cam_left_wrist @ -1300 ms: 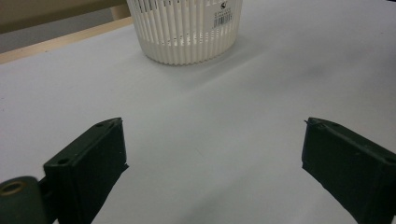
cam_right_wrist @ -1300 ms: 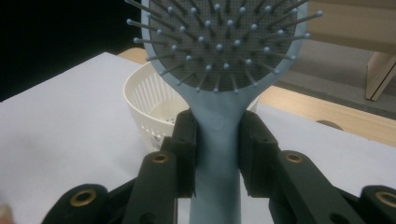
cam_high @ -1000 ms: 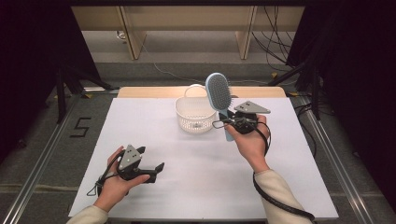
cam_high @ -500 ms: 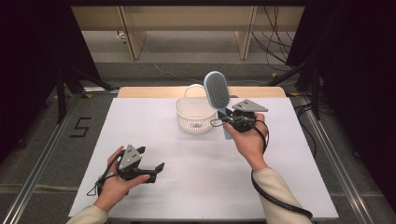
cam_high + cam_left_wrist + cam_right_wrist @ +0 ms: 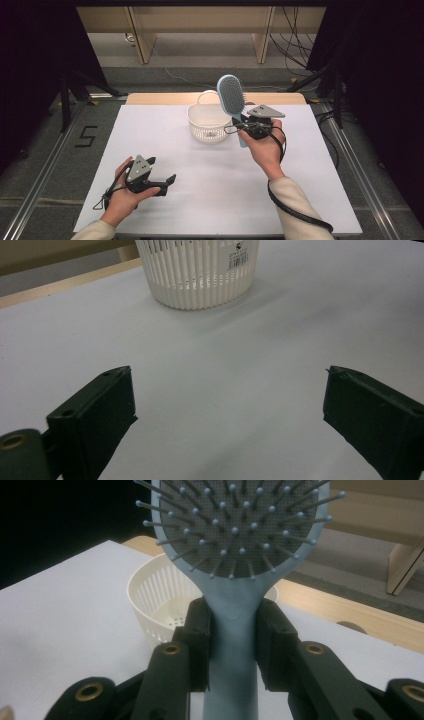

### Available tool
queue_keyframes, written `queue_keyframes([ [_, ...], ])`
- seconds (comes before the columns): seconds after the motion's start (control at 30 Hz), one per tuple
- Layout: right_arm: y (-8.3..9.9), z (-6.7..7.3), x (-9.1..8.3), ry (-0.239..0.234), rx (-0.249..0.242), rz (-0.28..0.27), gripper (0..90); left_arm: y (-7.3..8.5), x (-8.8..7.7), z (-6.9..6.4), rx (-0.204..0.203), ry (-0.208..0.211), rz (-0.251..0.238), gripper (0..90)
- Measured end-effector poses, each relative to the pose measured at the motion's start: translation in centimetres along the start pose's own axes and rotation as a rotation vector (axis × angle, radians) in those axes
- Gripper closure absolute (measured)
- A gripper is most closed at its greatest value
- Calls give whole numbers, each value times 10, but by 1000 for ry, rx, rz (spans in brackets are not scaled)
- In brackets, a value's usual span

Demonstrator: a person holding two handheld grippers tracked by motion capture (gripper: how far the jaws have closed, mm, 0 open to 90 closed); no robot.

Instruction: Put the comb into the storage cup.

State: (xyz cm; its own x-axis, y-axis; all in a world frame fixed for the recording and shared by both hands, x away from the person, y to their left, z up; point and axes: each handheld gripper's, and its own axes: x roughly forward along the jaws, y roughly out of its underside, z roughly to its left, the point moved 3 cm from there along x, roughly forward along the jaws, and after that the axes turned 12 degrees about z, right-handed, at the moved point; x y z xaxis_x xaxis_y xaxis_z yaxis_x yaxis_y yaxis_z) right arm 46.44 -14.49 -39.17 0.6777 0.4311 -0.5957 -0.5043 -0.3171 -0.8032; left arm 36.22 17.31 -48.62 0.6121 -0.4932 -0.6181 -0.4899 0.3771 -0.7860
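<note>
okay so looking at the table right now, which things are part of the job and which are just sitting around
In the job:
- hairbrush, clamped by its handle in the right gripper, head up
- white basket, just beside the brush

Just about:
- left gripper, open, resting near the table's front edge
- white table cover
- wooden furniture legs on the floor behind
- cables on the floor
</note>
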Motion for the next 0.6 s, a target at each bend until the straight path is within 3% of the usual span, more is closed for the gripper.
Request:
queue_keyframes([
  [0.6,-7,0,6,0,-8,1,706,0,0,0,1,-2,2,63],
])
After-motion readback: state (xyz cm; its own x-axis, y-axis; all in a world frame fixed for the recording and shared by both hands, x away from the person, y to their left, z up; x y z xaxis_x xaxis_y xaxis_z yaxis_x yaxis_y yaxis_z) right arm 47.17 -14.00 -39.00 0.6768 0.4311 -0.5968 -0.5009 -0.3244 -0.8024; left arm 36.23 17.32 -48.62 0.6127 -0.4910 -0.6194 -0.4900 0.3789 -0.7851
